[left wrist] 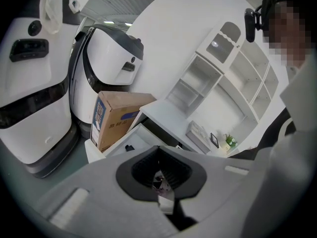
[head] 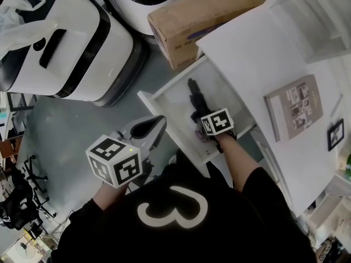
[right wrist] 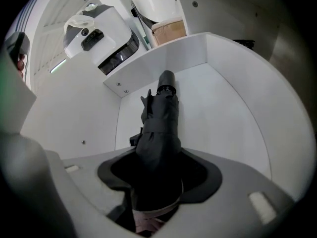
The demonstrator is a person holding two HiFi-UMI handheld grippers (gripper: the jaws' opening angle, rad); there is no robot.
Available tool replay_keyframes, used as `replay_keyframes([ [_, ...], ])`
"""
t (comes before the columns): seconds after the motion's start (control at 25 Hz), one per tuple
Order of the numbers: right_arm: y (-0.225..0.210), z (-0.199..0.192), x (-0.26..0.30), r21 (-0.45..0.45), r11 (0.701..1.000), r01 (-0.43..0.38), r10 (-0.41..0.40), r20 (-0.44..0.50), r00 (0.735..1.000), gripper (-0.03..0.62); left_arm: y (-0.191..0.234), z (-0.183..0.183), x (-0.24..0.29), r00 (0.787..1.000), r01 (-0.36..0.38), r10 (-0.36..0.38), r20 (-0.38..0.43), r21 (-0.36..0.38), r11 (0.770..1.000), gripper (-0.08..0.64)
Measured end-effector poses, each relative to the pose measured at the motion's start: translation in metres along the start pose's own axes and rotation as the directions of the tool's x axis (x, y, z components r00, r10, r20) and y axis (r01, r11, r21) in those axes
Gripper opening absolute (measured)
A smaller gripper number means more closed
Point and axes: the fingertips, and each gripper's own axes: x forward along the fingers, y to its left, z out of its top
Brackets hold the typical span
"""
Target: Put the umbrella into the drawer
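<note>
Black folded umbrella (right wrist: 161, 118), inside open white drawer (head: 164, 100).
Pinched at near end by right hand-held gripper (right wrist: 158, 162), far end pointing toward drawer wall nearest cardboard box (head: 203, 23). Left hand-held gripper (left wrist: 159, 175) pressed together, empty, held outside drawer, above grey floor (head: 82, 130).

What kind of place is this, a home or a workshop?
Probably a lab or workshop, not a home: big white machines stand on a grey floor beside a cardboard box, next to a white desk and bare shelves.
</note>
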Motion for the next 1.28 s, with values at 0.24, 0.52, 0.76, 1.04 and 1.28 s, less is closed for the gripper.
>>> replay_keyframes([
  [0.24,-0.001,0.001,0.003,-0.011,1.0,0.01,-0.01,-0.015,1.0,0.242,0.008,-0.003,-0.002,1.0,-0.009,0.009,-0.009,-0.003,1.0,0.009],
  [0.52,0.0,0.001,0.003,-0.005,1.0,0.02,-0.02,-0.013,1.0,0.266,0.005,-0.005,-0.004,1.0,0.001,-0.001,-0.013,0.005,1.0,0.009],
  [0.76,-0.003,0.006,-0.018,0.047,0.998,0.032,-0.034,0.049,0.998,0.305,0.006,-0.001,-0.013,1.0,0.006,-0.006,0.001,0.015,1.0,0.009],
  [1.04,0.004,0.014,-0.079,0.11,0.994,0.025,-0.046,0.2,0.979,0.305,-0.016,-0.002,-0.023,0.998,0.054,-0.055,0.015,0.047,0.997,0.009],
  [1.28,0.041,0.026,-0.179,0.071,0.997,0.034,-0.062,0.445,0.893,0.218,-0.044,-0.003,-0.034,0.991,0.128,-0.131,0.02,0.09,0.988,0.009],
])
